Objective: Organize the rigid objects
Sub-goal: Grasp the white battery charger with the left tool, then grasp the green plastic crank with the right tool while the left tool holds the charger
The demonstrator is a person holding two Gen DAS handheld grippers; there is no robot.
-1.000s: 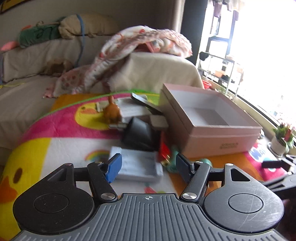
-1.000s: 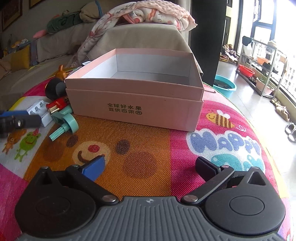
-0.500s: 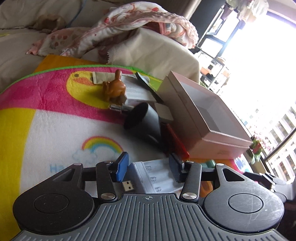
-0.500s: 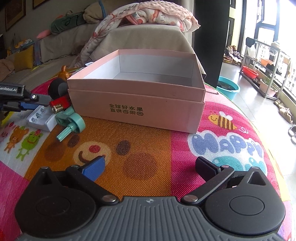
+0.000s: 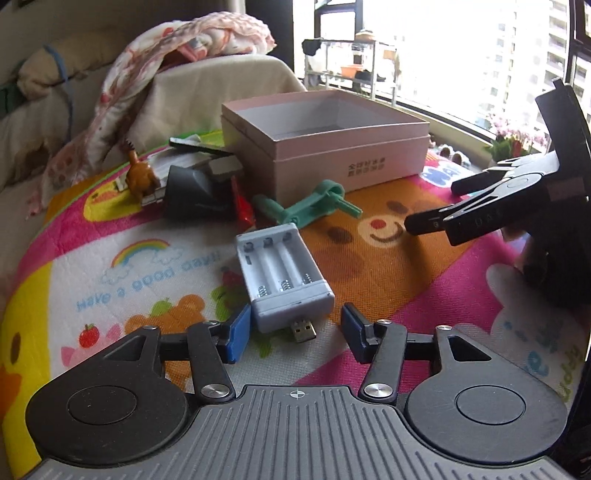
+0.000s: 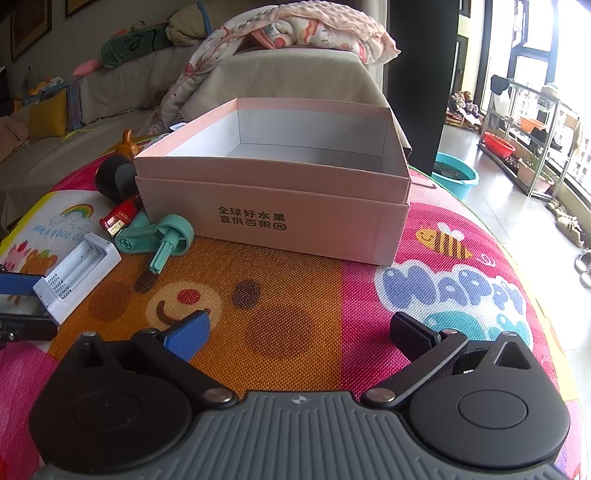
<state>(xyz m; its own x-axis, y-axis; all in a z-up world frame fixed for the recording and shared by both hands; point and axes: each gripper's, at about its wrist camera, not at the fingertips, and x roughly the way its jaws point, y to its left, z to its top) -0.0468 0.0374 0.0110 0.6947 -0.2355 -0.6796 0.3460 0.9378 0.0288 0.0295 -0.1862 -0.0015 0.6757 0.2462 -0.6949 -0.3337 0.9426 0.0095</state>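
Note:
A white USB battery charger [image 5: 282,273] lies on the colourful mat, its near end just ahead of and between the pads of my open left gripper [image 5: 295,332]; it also shows in the right wrist view [image 6: 75,275]. An open pink box [image 5: 325,142] [image 6: 273,181] stands behind it, empty inside. A teal plastic handle [image 5: 314,206] [image 6: 157,236], a red object [image 5: 242,210] [image 6: 120,218], a black cylinder [image 5: 192,192] [image 6: 114,179] and a brown animal figure [image 5: 138,173] lie left of the box. My right gripper [image 6: 299,332] is open and empty in front of the box.
The play mat [image 6: 295,295] covers a rounded table. A sofa with a patterned blanket [image 6: 295,33] stands behind. My right gripper shows at the right edge of the left wrist view [image 5: 517,206]. A teal basin [image 6: 456,175] and shelves are on the floor to the right.
My left gripper has swung round the charger, so it now lies lengthwise with its USB plug toward me, and the jaws have opened wider. My right gripper has barely moved.

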